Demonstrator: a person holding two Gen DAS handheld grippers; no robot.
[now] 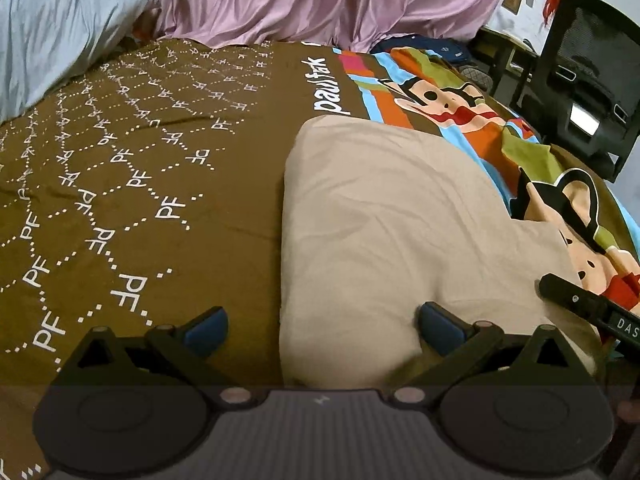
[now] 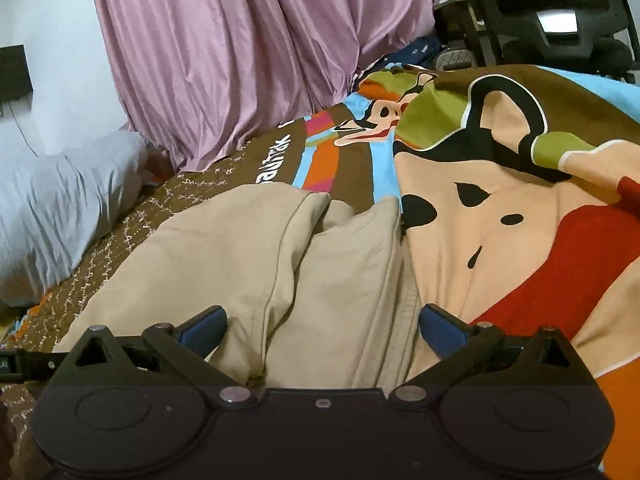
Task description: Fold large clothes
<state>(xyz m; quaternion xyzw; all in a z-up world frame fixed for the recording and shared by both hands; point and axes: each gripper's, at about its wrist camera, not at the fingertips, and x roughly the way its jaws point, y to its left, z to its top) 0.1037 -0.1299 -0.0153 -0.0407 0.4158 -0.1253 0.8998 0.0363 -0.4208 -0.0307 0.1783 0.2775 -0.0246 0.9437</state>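
Bedspread [image 1: 160, 160] fills most of what you see, brown with a dotted pattern on one side and a bright cartoon print on the other, and it gives you a wide flat surface to work on. Behind it hang pink curtains [image 1: 280, 0], with a grey pillow [image 1: 60, 32] at the far corner and a black chair [image 1: 588, 80] beyond the cartoon side, so your free room lies over the dotted brown stretch rather than toward the chair. Your task piece, the beige garment [image 1: 400, 240], lies on the bed straddling the line where brown meets the cartoon print. It already looks folded at least once: the left view shows a tidy rounded rectangle, while the right view shows two layers meeting along a seam, with a loose flap nearest you. I judge you are well along, with perhaps one more fold or a final smoothing left. Your left gripper [image 1: 323, 330] stands with jaws wide apart, one finger over the bedspread and one over the garment's near edge, clamping nothing. Your right gripper [image 2: 323, 328] is likewise spread wide above the near edge, with cloth lying between the fingers but not pinched.
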